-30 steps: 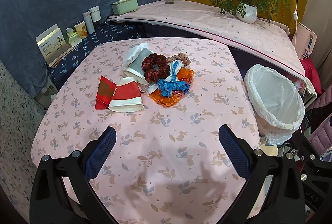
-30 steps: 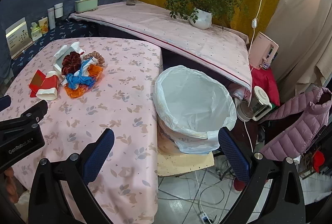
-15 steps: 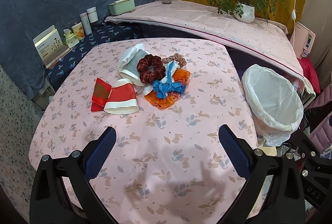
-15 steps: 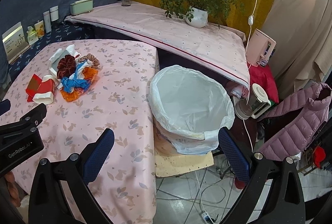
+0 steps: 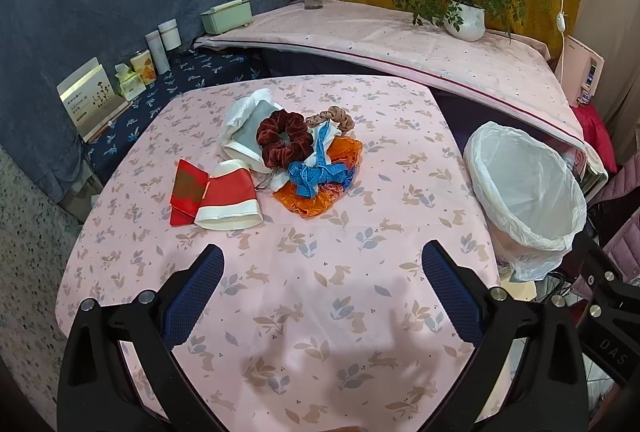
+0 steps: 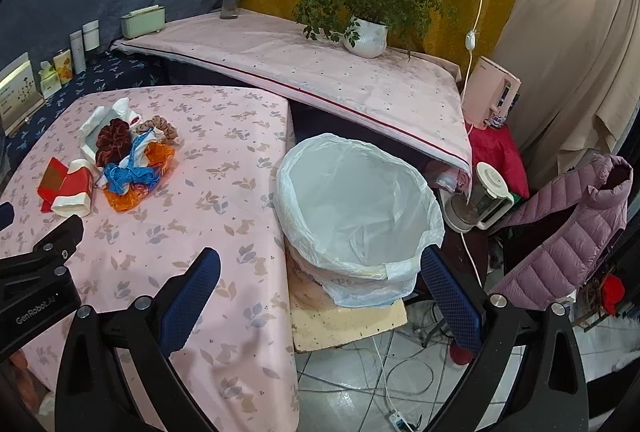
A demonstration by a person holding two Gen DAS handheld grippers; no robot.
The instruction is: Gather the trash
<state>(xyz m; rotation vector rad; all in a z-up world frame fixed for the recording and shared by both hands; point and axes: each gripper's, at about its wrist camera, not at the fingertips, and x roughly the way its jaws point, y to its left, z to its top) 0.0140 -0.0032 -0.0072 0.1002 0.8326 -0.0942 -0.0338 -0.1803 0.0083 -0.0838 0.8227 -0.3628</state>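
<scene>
Both tongs are spread wide and empty: the left gripper (image 5: 322, 272) hangs over the near part of the pink leaf-print tablecloth (image 5: 360, 312), and the right gripper (image 6: 320, 272) sits at the table's right edge, facing the white plastic-lined waste bin (image 6: 356, 208).

The trash lies in one heap mid-table:
- flattened red-and-white paper cup (image 5: 228, 200), beside a red card (image 5: 186, 190);
- crumpled orange plastic wrapper (image 5: 320, 198) under a blue ribbon (image 5: 316, 174);
- dark red velvet scrunchie (image 5: 284, 142) on a white-and-grey paper cup (image 5: 248, 130).

Assessment: all pieces look light, soft and crushable. The near cup's rim offers the firmest pinch, while the wrapper may slip. Open cloth surrounds the heap. The bin stands below the table's right edge, so carried items must clear that edge.
</scene>
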